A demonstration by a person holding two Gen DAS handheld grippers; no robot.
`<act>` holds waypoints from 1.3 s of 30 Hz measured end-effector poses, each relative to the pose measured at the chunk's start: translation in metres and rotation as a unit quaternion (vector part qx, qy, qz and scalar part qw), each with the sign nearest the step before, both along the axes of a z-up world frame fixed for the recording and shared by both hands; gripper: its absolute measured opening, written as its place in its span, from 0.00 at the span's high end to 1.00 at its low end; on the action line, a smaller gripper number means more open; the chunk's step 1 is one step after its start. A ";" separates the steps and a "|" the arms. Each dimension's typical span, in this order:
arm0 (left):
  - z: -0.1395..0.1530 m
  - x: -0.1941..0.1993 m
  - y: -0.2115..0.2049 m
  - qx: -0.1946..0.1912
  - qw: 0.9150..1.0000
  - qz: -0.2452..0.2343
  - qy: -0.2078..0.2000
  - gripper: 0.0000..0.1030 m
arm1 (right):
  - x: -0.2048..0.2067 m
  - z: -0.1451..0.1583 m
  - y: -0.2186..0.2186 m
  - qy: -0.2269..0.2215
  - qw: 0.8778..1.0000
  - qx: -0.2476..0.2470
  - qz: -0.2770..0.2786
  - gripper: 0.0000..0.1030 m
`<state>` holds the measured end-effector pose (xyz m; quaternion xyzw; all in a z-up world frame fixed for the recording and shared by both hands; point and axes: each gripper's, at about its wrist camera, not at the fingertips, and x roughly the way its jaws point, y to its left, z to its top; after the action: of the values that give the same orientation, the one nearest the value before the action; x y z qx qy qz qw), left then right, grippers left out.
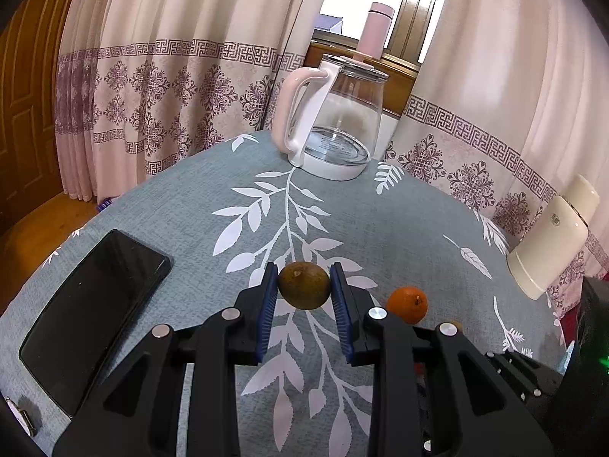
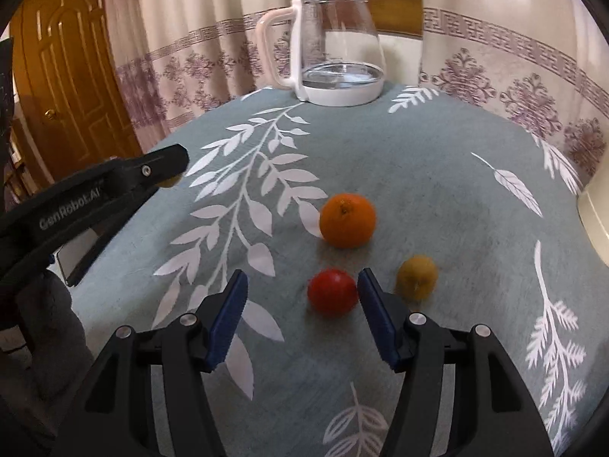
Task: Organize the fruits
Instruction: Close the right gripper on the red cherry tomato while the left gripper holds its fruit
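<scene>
My left gripper [image 1: 304,271] is shut on a brownish-green round fruit [image 1: 303,285], held just above the leaf-patterned tablecloth [image 1: 399,228]. An orange [image 1: 407,304] lies to its right on the cloth. In the right wrist view the orange [image 2: 347,220] sits ahead, a red tomato-like fruit [image 2: 332,292] lies close in front, and a small yellow fruit [image 2: 416,277] rests to the right. My right gripper [image 2: 302,274] stands open, its right fingertip beside the red fruit, the left pad well apart from it. The left gripper's finger [image 2: 167,163] shows at the far left there.
A glass kettle with a pink handle [image 1: 335,122] [image 2: 335,45] stands at the table's far edge. A black phone [image 1: 91,304] lies at the left, a cream container [image 1: 552,243] at the right edge. Curtains hang behind, and a wooden door [image 2: 68,76] is far left.
</scene>
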<state>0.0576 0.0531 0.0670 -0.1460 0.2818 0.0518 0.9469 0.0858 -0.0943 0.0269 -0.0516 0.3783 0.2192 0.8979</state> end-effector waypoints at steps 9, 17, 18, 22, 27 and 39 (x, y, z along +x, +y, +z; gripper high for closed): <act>0.000 0.000 0.001 0.000 1.000 -0.003 0.002 0.72 | 0.007 -0.017 -0.001 0.022 0.998 -0.025 -0.059 0.49; 0.000 -0.002 -0.002 0.002 1.000 -0.010 -0.001 0.72 | -0.019 -0.019 -0.025 0.029 0.996 -0.021 -0.084 0.49; 0.001 -0.002 -0.002 0.002 1.000 -0.010 -0.001 0.72 | -0.022 -0.019 -0.026 0.029 0.996 -0.023 -0.085 0.49; 0.002 -0.003 -0.005 0.004 1.000 -0.013 -0.004 0.72 | -0.027 -0.019 -0.027 0.027 0.995 -0.029 -0.090 0.49; 0.001 -0.003 -0.009 0.008 1.000 -0.020 -0.002 0.72 | -0.022 -0.019 -0.024 0.027 0.994 -0.034 -0.098 0.49; 0.002 -0.005 -0.013 0.004 0.999 -0.039 -0.006 0.72 | -0.022 -0.017 -0.016 0.023 0.994 -0.046 -0.094 0.69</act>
<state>0.0530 0.0401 0.0690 -0.1313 0.2814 0.0151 0.9504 0.0634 -0.1101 0.0095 -0.0516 0.4118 0.1172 0.9022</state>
